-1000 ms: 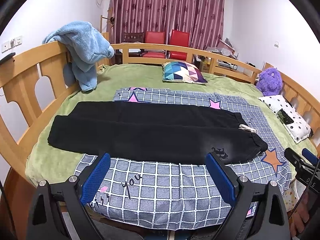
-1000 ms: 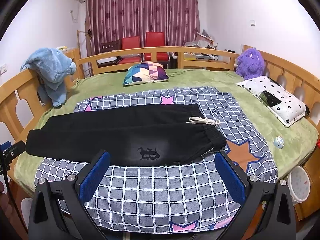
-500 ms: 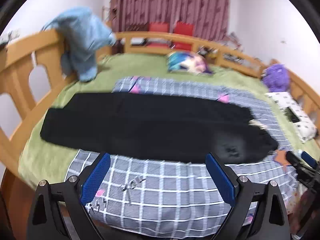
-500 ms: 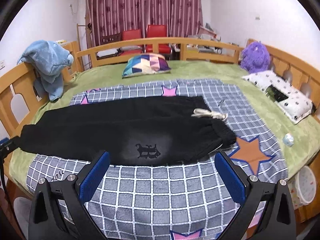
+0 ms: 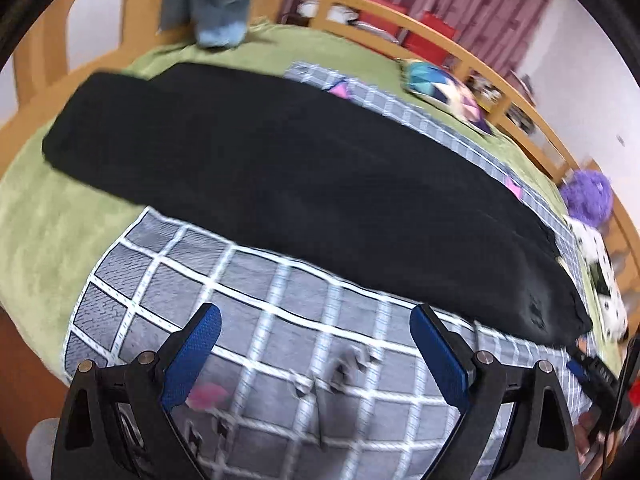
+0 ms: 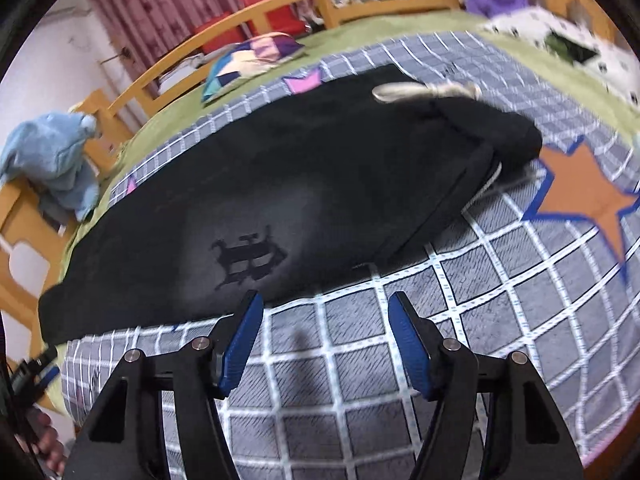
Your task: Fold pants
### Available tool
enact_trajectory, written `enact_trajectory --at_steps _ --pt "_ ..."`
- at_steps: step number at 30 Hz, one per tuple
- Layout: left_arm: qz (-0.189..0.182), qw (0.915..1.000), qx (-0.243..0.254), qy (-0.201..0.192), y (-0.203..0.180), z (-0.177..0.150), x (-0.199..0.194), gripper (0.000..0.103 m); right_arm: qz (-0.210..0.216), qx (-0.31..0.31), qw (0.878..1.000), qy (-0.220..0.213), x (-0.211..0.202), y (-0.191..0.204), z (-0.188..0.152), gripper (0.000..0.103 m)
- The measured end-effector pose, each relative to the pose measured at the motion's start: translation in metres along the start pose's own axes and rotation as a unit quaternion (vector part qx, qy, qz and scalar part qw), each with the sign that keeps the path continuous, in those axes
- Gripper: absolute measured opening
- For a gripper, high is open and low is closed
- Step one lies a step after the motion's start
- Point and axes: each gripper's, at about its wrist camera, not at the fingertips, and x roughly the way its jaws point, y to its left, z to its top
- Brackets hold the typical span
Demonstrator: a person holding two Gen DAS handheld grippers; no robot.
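Here the black pants (image 5: 304, 184) are lying flat and lengthwise across the checked blanket (image 5: 280, 344) on the bed, legs stacked one over the other, so the near long edge is facing both hands for a fold. The left gripper (image 5: 316, 344) is hovering over bare blanket just short of that edge, its jaws standing wide with nothing between them. The right gripper (image 6: 322, 334) is sitting near the hip, close to the printed logo (image 6: 250, 258); its jaws have just been closing partway, yet they are holding nothing and only blanket is showing between them. Both are probably lining up to pinch the near edge together.
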Motion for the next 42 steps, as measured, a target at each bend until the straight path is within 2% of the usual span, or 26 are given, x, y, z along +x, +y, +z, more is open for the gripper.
enact_trajectory --at_steps 5,11,14,15,16,17,18,19,20,21,25,33,38,42 --pt "-0.005 0.9987 -0.047 0.015 0.028 0.011 0.037 0.089 0.037 0.065 0.997 0.011 0.03 -0.021 0.007 0.065" --pt "-0.042 0.9955 -0.085 -0.008 0.047 0.032 0.058 0.089 0.064 0.106 0.992 0.007 0.052 -0.028 0.022 0.065" --pt "-0.046 0.993 -0.108 -0.015 0.05 0.041 0.067 0.083 0.068 0.119 0.991 0.002 0.063 -0.027 0.031 0.065" --pt "-0.043 0.9926 -0.112 -0.016 0.051 0.043 0.068 0.078 0.066 0.121 0.99 -0.002 0.065 -0.027 0.033 0.063" --pt "-0.037 0.9926 -0.114 -0.016 0.051 0.048 0.071 0.074 0.061 0.122 0.991 -0.005 0.068 -0.025 0.037 0.051" --pt "-0.034 0.9926 -0.116 -0.016 0.052 0.052 0.073 0.066 0.054 0.121 0.991 -0.007 0.069 -0.025 0.039 0.042" --pt "-0.029 0.9927 -0.116 -0.017 0.052 0.057 0.074 0.055 0.045 0.119 0.992 -0.006 0.069 -0.024 0.042 0.029" --pt "-0.021 0.9932 -0.114 -0.016 0.053 0.061 0.074 0.047 0.044 0.113 0.993 -0.003 0.07 -0.023 0.046 0.026" --pt "-0.009 0.9938 -0.11 -0.016 0.054 0.065 0.072 0.028 0.048 0.11 0.993 -0.002 0.069 -0.022 0.048 0.025" --pt "0.002 0.9942 -0.106 -0.021 0.056 0.07 0.069 0.017 0.048 0.105 0.993 -0.004 0.066 -0.021 0.051 0.024" --pt "-0.026 0.9945 -0.096 -0.031 0.057 0.091 0.053 0.012 0.045 0.061 0.997 -0.02 0.047 -0.005 0.069 0.024" --pt "-0.017 0.9974 -0.03 -0.063 0.024 0.148 0.029 0.012 0.056 0.014 0.997 -0.05 0.02 0.021 0.119 0.021" --pt "-0.002 0.9964 0.0 -0.084 -0.001 0.193 0.033 0.012 0.065 0.005 0.996 -0.062 0.032 0.036 0.16 0.021" --pt "0.015 0.9956 0.018 -0.09 -0.022 0.234 0.062 0.012 0.066 0.0 0.996 -0.067 0.056 0.047 0.199 0.021"
